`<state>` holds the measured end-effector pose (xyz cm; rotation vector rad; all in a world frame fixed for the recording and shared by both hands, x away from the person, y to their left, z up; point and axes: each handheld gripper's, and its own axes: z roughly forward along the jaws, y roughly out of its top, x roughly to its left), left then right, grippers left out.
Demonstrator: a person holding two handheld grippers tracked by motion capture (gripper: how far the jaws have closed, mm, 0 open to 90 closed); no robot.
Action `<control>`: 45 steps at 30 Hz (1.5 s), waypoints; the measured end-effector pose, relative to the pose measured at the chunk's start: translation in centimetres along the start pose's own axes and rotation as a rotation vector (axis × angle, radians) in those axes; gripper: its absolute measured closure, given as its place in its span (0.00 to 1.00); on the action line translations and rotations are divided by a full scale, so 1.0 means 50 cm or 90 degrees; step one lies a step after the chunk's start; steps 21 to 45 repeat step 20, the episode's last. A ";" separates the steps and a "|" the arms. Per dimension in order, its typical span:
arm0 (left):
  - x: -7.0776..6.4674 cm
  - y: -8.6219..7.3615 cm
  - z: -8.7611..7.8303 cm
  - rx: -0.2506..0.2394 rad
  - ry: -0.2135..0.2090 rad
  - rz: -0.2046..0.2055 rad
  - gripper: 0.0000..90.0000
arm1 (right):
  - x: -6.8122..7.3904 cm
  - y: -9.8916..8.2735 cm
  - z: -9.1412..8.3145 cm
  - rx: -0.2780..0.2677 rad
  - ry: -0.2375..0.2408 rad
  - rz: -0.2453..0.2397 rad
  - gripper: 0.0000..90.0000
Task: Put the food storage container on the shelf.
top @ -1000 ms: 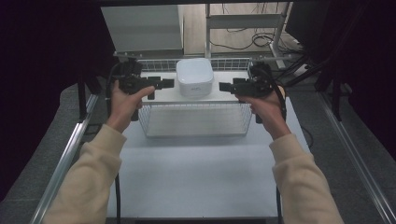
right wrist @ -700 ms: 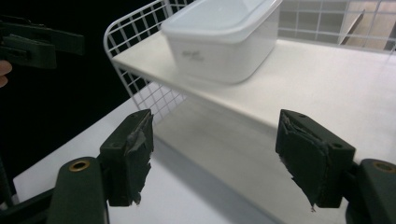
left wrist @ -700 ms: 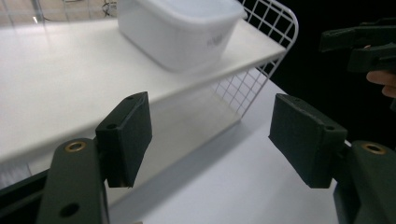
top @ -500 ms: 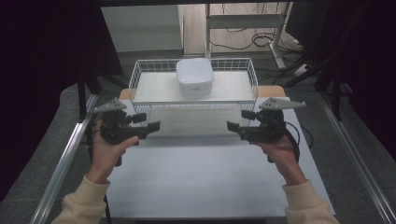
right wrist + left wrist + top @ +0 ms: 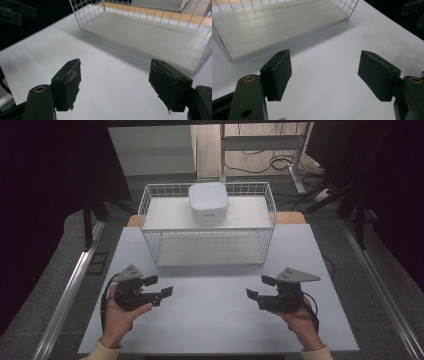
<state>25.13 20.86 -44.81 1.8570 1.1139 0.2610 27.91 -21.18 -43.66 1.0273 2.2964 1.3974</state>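
We have the left gripper (image 5: 160, 288) at 7 o'clock on the white bench (image 5: 210, 320), fingers (image 5: 277, 72) wide apart, nothing between them, tips aimed inward toward 3 o'clock. Wire basket (image 5: 207, 227) sits at 12 o'clock, well apart from both grippers, with a white square box (image 5: 208, 202) resting on its far top rim. Right gripper (image 5: 260, 288) at 5 o'clock, fingers (image 5: 67, 82) wide, just been opening, nothing between them, pad tape frayed, tips aimed toward 9 o'clock.
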 end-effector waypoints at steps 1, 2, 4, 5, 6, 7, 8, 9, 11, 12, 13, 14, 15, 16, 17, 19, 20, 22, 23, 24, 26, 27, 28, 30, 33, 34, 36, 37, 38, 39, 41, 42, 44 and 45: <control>0.002 -0.006 0.005 0.007 0.003 -0.002 0.28 | -0.001 -0.008 0.003 0.007 -0.001 0.000 0.29; 0.004 -0.012 0.008 0.006 0.006 -0.007 0.28 | -0.003 -0.015 0.007 0.014 -0.003 -0.001 0.29; 0.009 -0.023 0.012 0.008 0.005 -0.011 0.27 | -0.005 -0.029 0.012 0.020 -0.007 0.001 0.29; 0.010 -0.027 0.013 0.010 0.008 -0.013 0.27 | -0.007 -0.035 0.015 0.023 -0.006 0.001 0.29; 0.012 -0.031 0.014 0.011 0.013 -0.013 0.27 | -0.008 -0.041 0.018 0.029 -0.007 -0.001 0.29; 0.013 -0.032 0.015 0.012 0.016 -0.014 0.27 | -0.009 -0.044 0.021 0.033 -0.010 -0.005 0.28; 0.015 -0.033 0.016 0.012 0.016 -0.015 0.26 | -0.009 -0.046 0.022 0.036 -0.012 -0.007 0.28; 0.016 -0.034 0.017 0.011 0.014 -0.017 0.26 | -0.009 -0.046 0.023 0.036 -0.013 -0.007 0.28; 0.016 -0.034 0.017 0.008 0.012 -0.021 0.25 | -0.009 -0.045 0.023 0.033 -0.011 -0.007 0.28; 0.015 -0.034 0.018 0.008 0.009 -0.021 0.25 | -0.009 -0.045 0.022 0.031 -0.010 -0.006 0.28; 0.015 -0.035 0.018 0.007 0.009 -0.021 0.25 | -0.009 -0.045 0.022 0.030 -0.009 -0.007 0.28; 0.015 -0.035 0.018 0.005 0.010 -0.020 0.25 | -0.009 -0.045 0.022 0.030 -0.009 -0.007 0.28; 0.013 -0.036 0.017 -0.001 0.014 -0.021 0.25 | -0.010 -0.046 0.021 0.029 -0.009 -0.008 0.28; 0.013 -0.036 0.017 -0.002 0.015 -0.021 0.25 | -0.010 -0.046 0.021 0.027 -0.009 -0.007 0.28; 0.012 -0.035 0.017 -0.003 0.013 -0.022 0.25 | -0.011 -0.046 0.020 0.026 -0.009 -0.007 0.28; 0.014 -0.036 0.018 -0.001 0.011 -0.025 0.25 | -0.014 -0.047 0.019 0.021 -0.013 -0.008 0.27; 0.014 -0.036 0.021 0.002 0.010 -0.027 0.24 | -0.016 -0.048 0.019 0.019 -0.015 -0.007 0.27; 0.014 -0.036 0.021 0.002 0.010 -0.027 0.24 | -0.016 -0.048 0.019 0.019 -0.015 -0.007 0.27; 0.014 -0.036 0.021 0.002 0.010 -0.027 0.24 | -0.016 -0.048 0.019 0.019 -0.015 -0.007 0.27; 0.014 -0.036 0.021 0.002 0.010 -0.027 0.24 | -0.016 -0.048 0.019 0.019 -0.015 -0.007 0.27; 0.014 -0.036 0.021 0.002 0.010 -0.027 0.24 | -0.016 -0.048 0.019 0.019 -0.015 -0.007 0.27; 0.014 -0.036 0.021 0.002 0.010 -0.027 0.24 | -0.016 -0.048 0.019 0.019 -0.015 -0.007 0.27; 0.014 -0.036 0.021 0.002 0.010 -0.027 0.24 | -0.016 -0.048 0.019 0.019 -0.015 -0.007 0.27; 0.014 -0.036 0.021 0.002 0.010 -0.027 0.24 | -0.016 -0.048 0.019 0.019 -0.015 -0.007 0.27; 0.014 -0.036 0.021 0.002 0.010 -0.027 0.24 | -0.016 -0.048 0.019 0.019 -0.015 -0.007 0.27; 0.014 -0.036 0.021 0.002 0.010 -0.027 0.24 | -0.016 -0.048 0.019 0.019 -0.015 -0.007 0.27; 0.014 -0.036 0.021 0.002 0.010 -0.027 0.24 | -0.016 -0.048 0.019 0.019 -0.015 -0.007 0.27; 0.014 -0.036 0.021 0.002 0.010 -0.027 0.24 | -0.016 -0.048 0.019 0.019 -0.015 -0.007 0.27; 0.014 -0.036 0.021 0.002 0.010 -0.027 0.24 | -0.016 -0.048 0.019 0.019 -0.015 -0.007 0.27; 0.014 -0.036 0.021 0.002 0.010 -0.027 0.24 | -0.016 -0.048 0.019 0.019 -0.015 -0.007 0.27; 0.014 -0.036 0.021 0.002 0.010 -0.027 0.24 | -0.016 -0.048 0.019 0.019 -0.015 -0.007 0.27; 0.014 -0.036 0.021 0.002 0.010 -0.027 0.24 | -0.016 -0.048 0.019 0.019 -0.015 -0.007 0.27; 0.014 -0.036 0.021 0.002 0.010 -0.027 0.24 | -0.016 -0.048 0.019 0.019 -0.015 -0.007 0.27; 0.014 -0.036 0.021 0.002 0.010 -0.027 0.24 | -0.016 -0.048 0.019 0.019 -0.015 -0.007 0.27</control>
